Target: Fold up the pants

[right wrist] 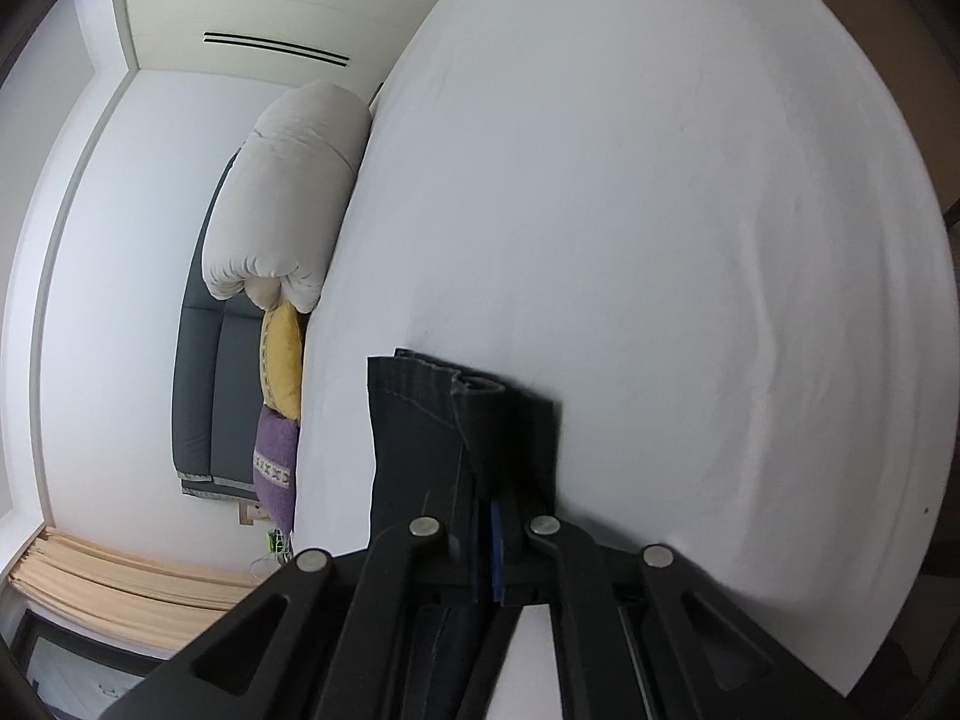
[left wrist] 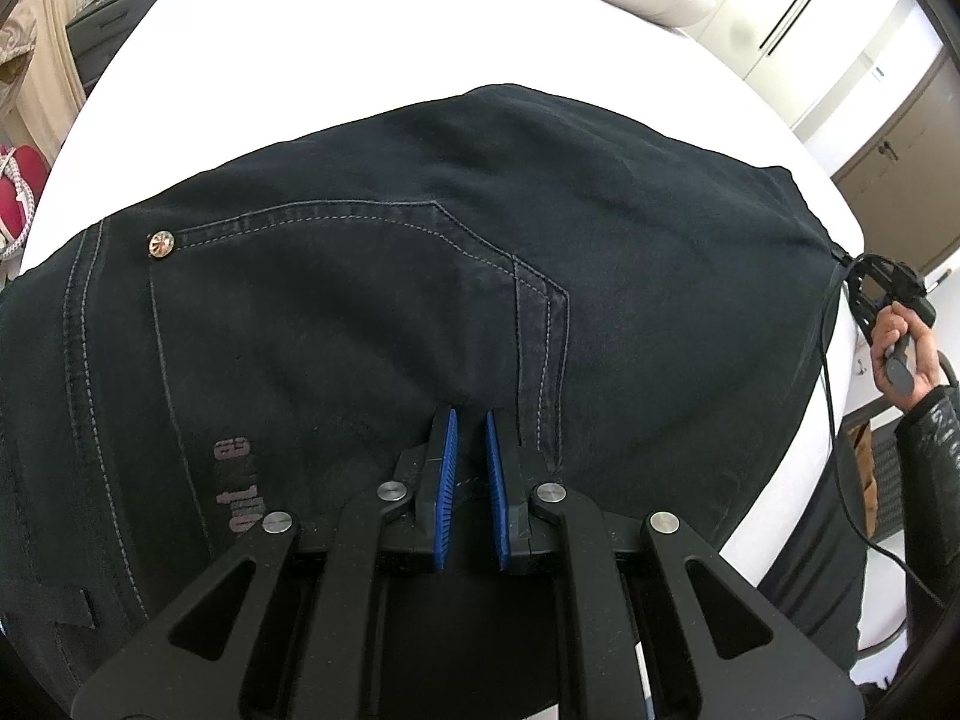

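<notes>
Left wrist view: dark pants (left wrist: 420, 300) are spread on the white bed (left wrist: 300, 90), seat and pocket side up. The left gripper (left wrist: 471, 420) is nearly closed on fabric at the seat seam. The right gripper (right wrist: 486, 516) is clenched on the hem end, which is held just above the bed. Folding is judged early: no finished fold is seen. Leg length between both grips is cut off; layer count at the hem is unclear.
</notes>
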Tool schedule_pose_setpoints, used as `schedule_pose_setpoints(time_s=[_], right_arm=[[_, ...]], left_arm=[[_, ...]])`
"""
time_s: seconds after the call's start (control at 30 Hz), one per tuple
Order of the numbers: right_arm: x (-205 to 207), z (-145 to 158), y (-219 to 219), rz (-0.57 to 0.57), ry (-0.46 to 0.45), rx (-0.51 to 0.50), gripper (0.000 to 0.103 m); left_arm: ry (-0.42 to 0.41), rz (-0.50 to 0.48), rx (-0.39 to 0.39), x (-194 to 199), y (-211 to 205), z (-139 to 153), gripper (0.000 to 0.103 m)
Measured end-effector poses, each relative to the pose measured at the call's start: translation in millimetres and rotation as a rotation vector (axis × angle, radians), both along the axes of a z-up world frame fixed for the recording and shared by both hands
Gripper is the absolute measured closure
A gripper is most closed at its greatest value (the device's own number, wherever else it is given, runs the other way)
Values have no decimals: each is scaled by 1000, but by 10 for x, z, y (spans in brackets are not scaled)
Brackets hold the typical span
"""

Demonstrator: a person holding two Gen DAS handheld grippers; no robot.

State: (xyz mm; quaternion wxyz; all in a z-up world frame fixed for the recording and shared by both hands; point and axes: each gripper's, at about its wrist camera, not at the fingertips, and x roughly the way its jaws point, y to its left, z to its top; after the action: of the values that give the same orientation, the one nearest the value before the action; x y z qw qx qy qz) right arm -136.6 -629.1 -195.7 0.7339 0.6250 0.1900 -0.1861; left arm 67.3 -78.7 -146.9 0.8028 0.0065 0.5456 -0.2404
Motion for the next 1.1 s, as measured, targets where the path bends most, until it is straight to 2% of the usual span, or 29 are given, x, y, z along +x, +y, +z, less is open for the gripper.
schedule_pose_setpoints(time_s=[0.2, 0.33, 0.43, 0.5, 0.53, 0.57, 0.6, 0.67, 0.77, 0.8, 0.87, 0.9, 0.97, 1.0, 1.1], right_arm=[[50, -101, -13, 28, 29, -7, 103], [148, -58, -58, 70, 54, -32, 103], [101, -86, -97, 64, 13, 31, 102], [0, -38, -79, 52, 5, 47, 92], [-62, 34, -47, 39, 21, 20, 84], [-134, 142, 6, 26, 36, -22, 71], [-221, 297, 124, 28, 40, -71, 67], [-239, 462, 415, 133, -4, -101, 65], [-163, 514, 910, 295, -13, -94, 62], [-135, 506, 1112, 337, -40, -83, 62], [-8, 457, 1569, 474, -79, -16, 62], [30, 438, 1701, 505, -80, 2, 62], [189, 304, 2078, 592, -97, 117, 62], [260, 249, 2221, 628, -91, 149, 62], [412, 179, 2550, 699, -28, 141, 62]], left_arm=[[-3, 11, -37, -20, 102, -19, 93], [-10, 17, -56, -56, 177, -11, 93], [-10, 37, -82, -108, 264, -9, 93], [-10, 52, -98, -157, 340, -12, 93], [-12, 59, -105, -186, 378, -8, 93], [-14, 63, -110, -200, 407, -10, 93], [-15, 67, -119, -223, 442, -13, 93], [-17, 77, -141, -263, 499, -28, 93], [-19, 87, -155, -264, 546, -53, 93], [-22, 87, -152, -271, 552, -54, 93], [-30, 84, -145, -290, 557, -58, 93], [-33, 83, -146, -295, 547, -58, 93], [-36, 82, -152, -301, 551, -66, 93], [-37, 82, -157, -312, 565, -63, 93], [-41, 86, -163, -344, 547, -61, 93]])
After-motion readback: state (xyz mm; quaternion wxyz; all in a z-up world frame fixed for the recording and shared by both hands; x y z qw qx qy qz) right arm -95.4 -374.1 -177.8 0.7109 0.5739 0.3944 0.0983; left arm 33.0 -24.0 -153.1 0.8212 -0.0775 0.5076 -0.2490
